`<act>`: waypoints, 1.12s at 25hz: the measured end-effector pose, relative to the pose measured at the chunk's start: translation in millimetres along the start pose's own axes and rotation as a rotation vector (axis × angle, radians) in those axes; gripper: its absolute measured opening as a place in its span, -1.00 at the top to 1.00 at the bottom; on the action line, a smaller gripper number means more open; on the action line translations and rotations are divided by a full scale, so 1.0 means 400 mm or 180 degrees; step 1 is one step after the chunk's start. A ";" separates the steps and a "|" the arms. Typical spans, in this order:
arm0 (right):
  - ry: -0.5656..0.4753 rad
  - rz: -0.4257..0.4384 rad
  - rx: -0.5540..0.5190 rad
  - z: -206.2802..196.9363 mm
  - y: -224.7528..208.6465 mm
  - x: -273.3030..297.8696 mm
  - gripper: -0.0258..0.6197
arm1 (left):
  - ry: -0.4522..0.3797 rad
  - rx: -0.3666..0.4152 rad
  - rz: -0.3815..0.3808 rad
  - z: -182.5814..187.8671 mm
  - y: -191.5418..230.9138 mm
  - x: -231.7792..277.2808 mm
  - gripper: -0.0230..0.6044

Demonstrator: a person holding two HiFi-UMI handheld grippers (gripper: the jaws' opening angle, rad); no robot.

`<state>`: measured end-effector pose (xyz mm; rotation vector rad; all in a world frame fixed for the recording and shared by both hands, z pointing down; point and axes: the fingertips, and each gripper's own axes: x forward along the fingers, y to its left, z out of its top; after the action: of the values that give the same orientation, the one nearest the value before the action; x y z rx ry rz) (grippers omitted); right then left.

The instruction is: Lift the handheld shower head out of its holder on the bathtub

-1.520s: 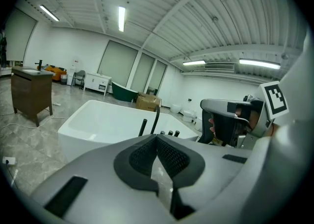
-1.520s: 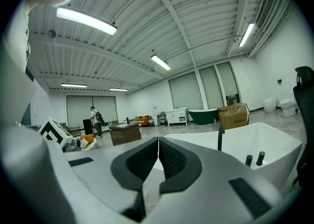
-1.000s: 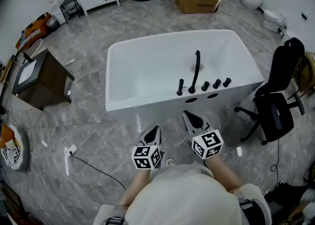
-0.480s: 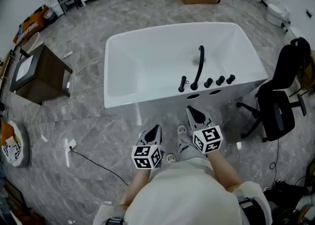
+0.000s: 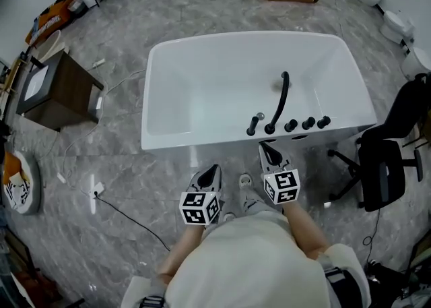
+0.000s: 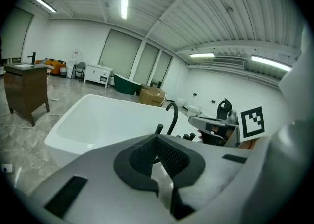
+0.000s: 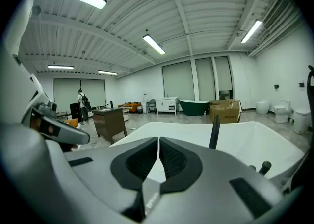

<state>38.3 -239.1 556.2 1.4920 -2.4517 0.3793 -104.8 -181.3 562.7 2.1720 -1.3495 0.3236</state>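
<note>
Seen from above, the white freestanding bathtub (image 5: 202, 50) shows its whole near rim. The short black handheld shower head (image 5: 254, 123) stands upright in its holder (image 5: 251, 131), just left of the tall curved black spout (image 5: 279, 101), and three black knobs (image 5: 308, 123) sit to the spout's right. The left gripper view catches only the top of the shower head, poking up behind its own jaws beside the spout. The right gripper view shows the spout and a knob, but its own body covers the stretch of rim where the shower head should be. Only that view shows a person (image 7: 81, 101) standing far back in the room.

Both grippers are held low in front of the wearer, short of the tub and tilted slightly down. The left gripper (image 5: 214, 167) is well apart from the rim. The right gripper (image 5: 264, 145) is near the tub's outer wall, below the spout. Each pair of fingers is pressed together on nothing.
</note>
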 end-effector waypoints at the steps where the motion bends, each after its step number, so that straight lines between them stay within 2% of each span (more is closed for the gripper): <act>1: 0.0044 -0.0004 -0.0001 -0.010 -0.015 0.018 0.85 | 0.0006 -0.0005 0.0008 0.010 0.001 0.015 0.86; 4: 0.0159 0.0012 0.0015 -0.039 -0.055 0.067 0.85 | 0.0040 -0.0030 0.0027 0.031 0.003 0.059 0.86; 9: 0.0354 0.0210 0.0056 -0.099 -0.102 0.151 0.81 | 0.0088 -0.0080 0.0065 0.047 0.005 0.137 0.86; 10: 0.0397 0.0249 0.0060 -0.114 -0.111 0.167 0.71 | 0.0096 -0.0096 0.0084 0.048 0.006 0.152 0.86; 11: 0.0440 0.0281 0.0066 -0.131 -0.120 0.183 0.52 | 0.0103 -0.0114 0.0107 0.049 0.008 0.166 0.86; 14: 0.0598 0.0337 0.0035 -0.185 -0.149 0.236 0.38 | 0.0130 -0.0173 0.0188 0.051 0.022 0.210 0.86; 20: 0.0936 0.0401 -0.0098 -0.282 -0.181 0.329 0.32 | 0.0165 -0.0272 0.0286 0.060 0.045 0.271 0.86; 28: 0.1145 0.0472 -0.0078 -0.349 -0.180 0.426 0.31 | 0.0252 -0.0343 0.0322 0.041 0.055 0.315 0.86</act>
<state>36.8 -363.9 751.5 1.1202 -2.2714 0.5877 -66.8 -292.2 616.5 1.9868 -1.4026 0.3633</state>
